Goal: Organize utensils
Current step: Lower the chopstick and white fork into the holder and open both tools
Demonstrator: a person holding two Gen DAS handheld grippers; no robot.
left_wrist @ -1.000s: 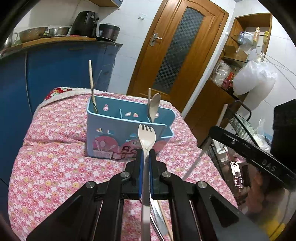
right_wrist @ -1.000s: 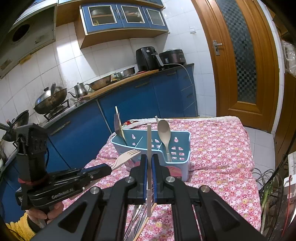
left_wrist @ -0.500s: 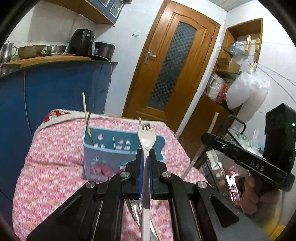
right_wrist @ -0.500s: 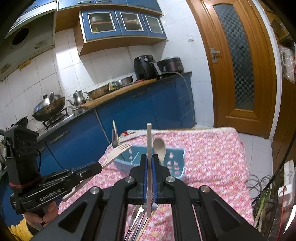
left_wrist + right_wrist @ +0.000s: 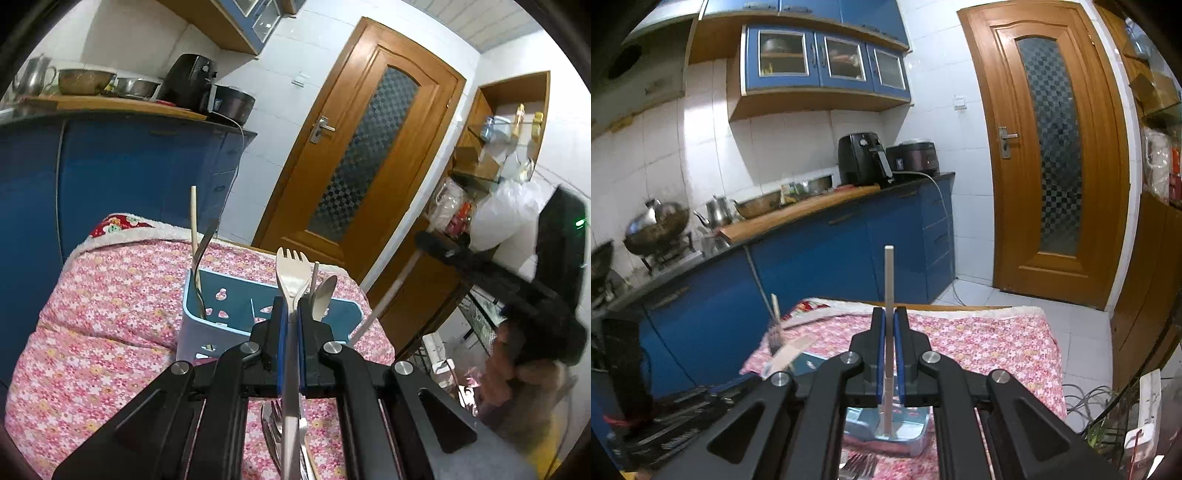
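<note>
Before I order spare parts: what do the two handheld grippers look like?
Both match: the left gripper and right gripper have matte black angular linkage arms, round silver pivot bolts, and thin blue pads lining black fingers. The body seen beside carries blurred white lettering.

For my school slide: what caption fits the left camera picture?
Left gripper holds a pale fork upright in front of the blue utensil caddy.

Home kitchen, blue cabinets (image 5: 827, 62), wok (image 5: 655, 227) on stove, air fryer (image 5: 862, 158)
</note>
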